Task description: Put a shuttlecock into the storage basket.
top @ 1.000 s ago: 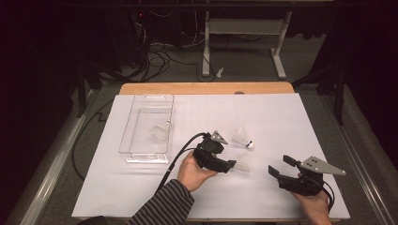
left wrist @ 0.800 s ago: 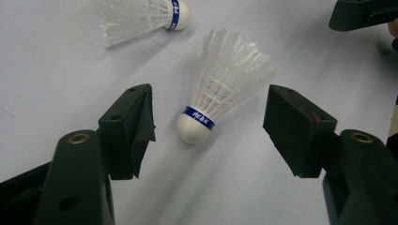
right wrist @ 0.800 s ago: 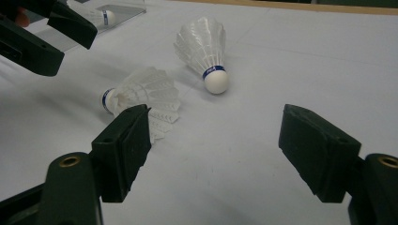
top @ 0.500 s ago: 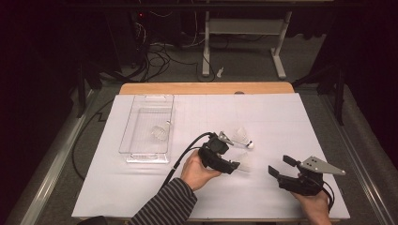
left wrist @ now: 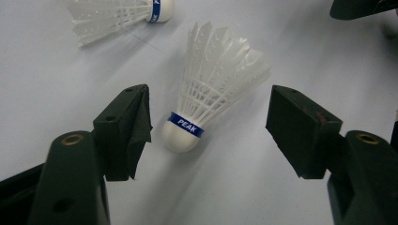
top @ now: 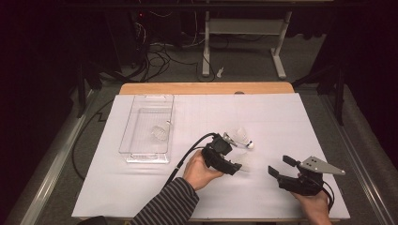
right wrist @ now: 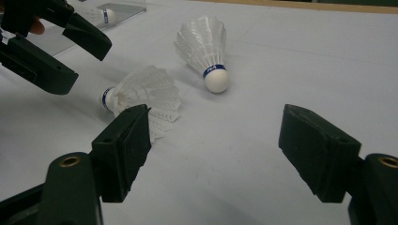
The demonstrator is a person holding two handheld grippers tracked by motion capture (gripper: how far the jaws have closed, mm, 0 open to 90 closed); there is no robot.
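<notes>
1. The left tool (top: 240, 165) hangs low over the white sheet on the desk (top: 141, 197), jaws spread wide with nothing between them yet, and the near shuttlecock (left wrist: 211, 93) lies right in the gap, a little closer to one jaw.
2. That shuttlecock lies on its side near the middle of the desk, cork end toward the tool, feather skirt fanning away; in the high view it shows as a pale patch (top: 245, 162) just off the tool's tips.
3. Handling call: it looks feather-light, so a nudge could send it skidding or rolling on the smooth sheet. The skirt seems thin and easily crushed.
4. Best hold, by the look of it: the rounded white cork (left wrist: 179, 136) or the blue band just above it, the one firm part. A gentle close should do.
5. The right tool (top: 281, 168) waits at the near right of the desk, jaws also wide and empty, well apart from the action.
6. A second shuttlecock (top: 243, 137) lies just beyond the first, near it but not touching, close enough for a jaw to clip it.
7. Far left, a clear tray (top: 136, 154) holds another shuttlecock (top: 159, 132). The stretch of sheet between it and the left tool looks open, apart from the tool's own cable (top: 187, 152).
</notes>
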